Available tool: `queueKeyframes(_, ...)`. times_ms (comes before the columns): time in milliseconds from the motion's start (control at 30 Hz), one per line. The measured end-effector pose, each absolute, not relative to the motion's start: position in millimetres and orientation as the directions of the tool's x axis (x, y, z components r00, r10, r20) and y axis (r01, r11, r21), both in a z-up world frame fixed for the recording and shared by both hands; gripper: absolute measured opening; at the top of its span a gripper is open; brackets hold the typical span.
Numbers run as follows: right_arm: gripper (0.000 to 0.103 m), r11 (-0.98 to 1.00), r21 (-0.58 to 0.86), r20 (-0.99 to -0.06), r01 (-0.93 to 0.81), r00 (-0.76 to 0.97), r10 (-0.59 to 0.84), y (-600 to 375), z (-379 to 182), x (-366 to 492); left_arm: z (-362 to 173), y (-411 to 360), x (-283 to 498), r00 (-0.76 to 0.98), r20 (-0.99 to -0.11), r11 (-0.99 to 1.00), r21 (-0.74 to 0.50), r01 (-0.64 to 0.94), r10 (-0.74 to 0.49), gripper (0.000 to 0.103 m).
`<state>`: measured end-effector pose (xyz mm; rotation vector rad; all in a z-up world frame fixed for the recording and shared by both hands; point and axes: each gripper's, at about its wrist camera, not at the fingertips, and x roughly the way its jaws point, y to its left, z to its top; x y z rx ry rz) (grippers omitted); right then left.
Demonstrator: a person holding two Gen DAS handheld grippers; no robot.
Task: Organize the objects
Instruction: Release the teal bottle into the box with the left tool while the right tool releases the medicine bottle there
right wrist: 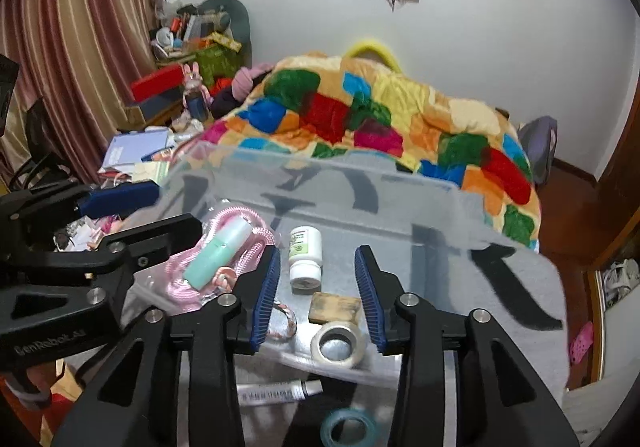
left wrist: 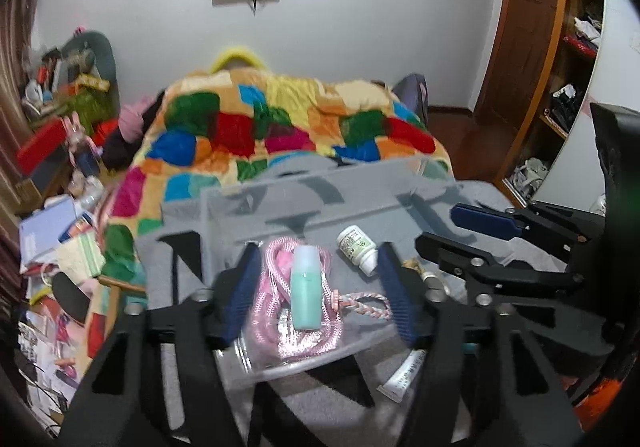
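Clear plastic bin (right wrist: 248, 167) sits on the grey patterned bedspread (right wrist: 520, 287) at the foot of the bed, and most of the small things lie inside it. Rigid-looking but thin-walled and slick — I'd take it by the rim, not the flat sides.

Pink braided cord (left wrist: 280, 331) — soft, limp, coiled in a crinkly clear bag; it will sag and trail, so best pinched at the bunched middle.

Mint-green bottle (left wrist: 306, 287) lies across the cord, between the fingers of the left claw (left wrist: 316, 287). Light, smooth, round; likely to roll, so grip across the body.

White pill bottle (right wrist: 305, 255) lies on its side between the fingers of the right claw (right wrist: 316, 283). Stiff and light, its label slippery.

Wooden block (right wrist: 335, 308) — hard, flat-sided, the easiest hold.

Clear tape roll (right wrist: 338, 345) and blue-green tape roll (right wrist: 349, 429) — stiff rings, taken across the ring wall.

White tube (right wrist: 276, 393) lies outside the bin's near wall; squashy, so pinch gently.

Both claws are spread wide and pinch nothing.

Right wrist view shows the block and both tape rolls plainly. Left wrist view shows the green bottle's whole length and the tube's crimped end (left wrist: 394, 383), but barely hints at the block.
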<state>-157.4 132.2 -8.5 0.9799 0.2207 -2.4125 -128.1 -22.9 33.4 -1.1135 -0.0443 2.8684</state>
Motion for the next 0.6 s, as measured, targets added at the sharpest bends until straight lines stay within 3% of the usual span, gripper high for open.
queueKeyframes(200,0.054,-0.853,0.046,-0.656,0.519,-0.629,-0.418,160.6,3.6,-131.9,41.9,-12.1,-100.9,-0.755,-0.651,-0.996,-0.029,-0.080,0.080,0.081)
queueKeyframes(333,0.060,-0.856,0.033,-0.665,0.517,-0.628,-0.405,173.3,-2.2,-117.1,28.2,-1.2,-88.5,-0.729,-0.678,-0.994,-0.015,-0.108,0.089,0.081)
queueKeyframes(600,0.060,-0.861,0.036,-0.718,0.507,-0.586,-0.376,193.1,-33.1,-96.4,-14.8,14.0,-74.9,-0.645,-0.756,-0.989,-0.026,-0.145,0.114,0.081)
